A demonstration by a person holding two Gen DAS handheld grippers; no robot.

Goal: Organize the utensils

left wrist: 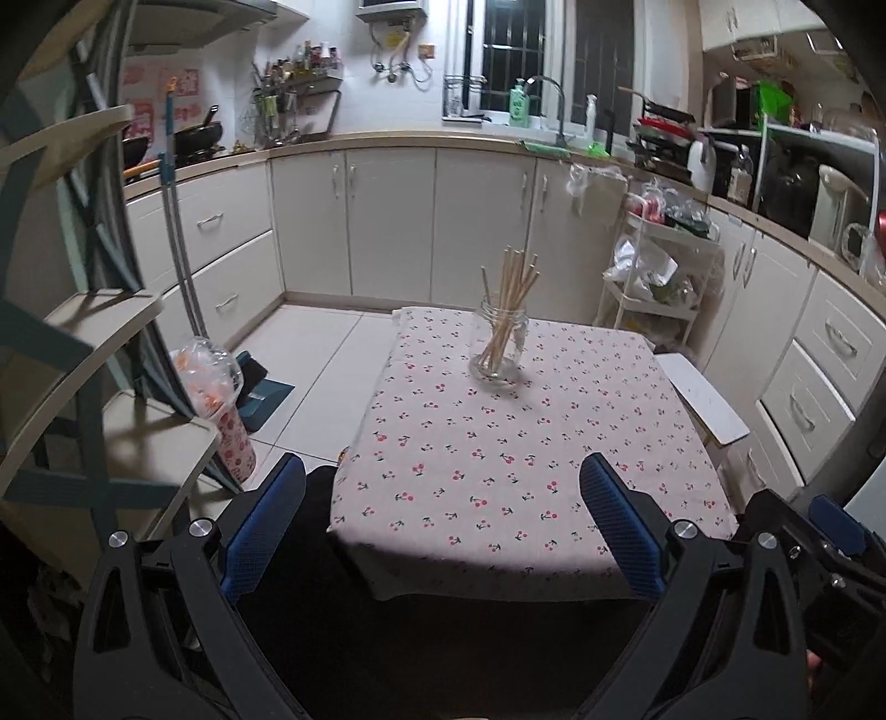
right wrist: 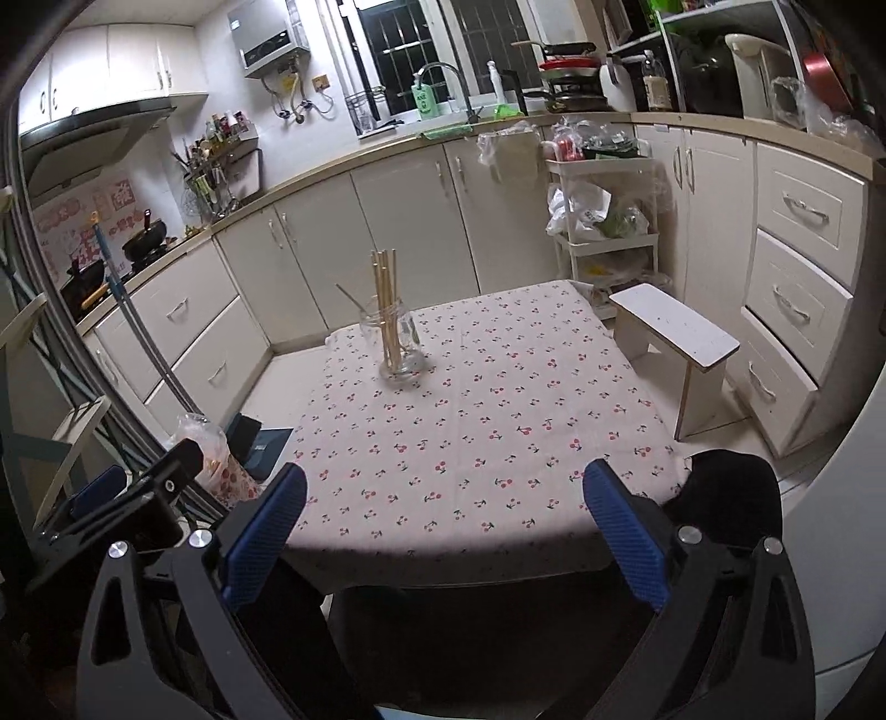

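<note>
No writing can be read: the green bottle (right wrist: 425, 99) far ahead by the window carries a label, and the water heater (right wrist: 275, 41) another, both too blurred.

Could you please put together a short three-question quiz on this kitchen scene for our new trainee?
1. True or false: the chopsticks lie flat on the tablecloth.
2. What holds them? A) mug B) glass jar C) bowl
3. How do the left claw and the right claw stand?

Key: 1. False; they stand in the jar. 2. B. 3. Both open, holding nothing, near the table's front edge.
</note>
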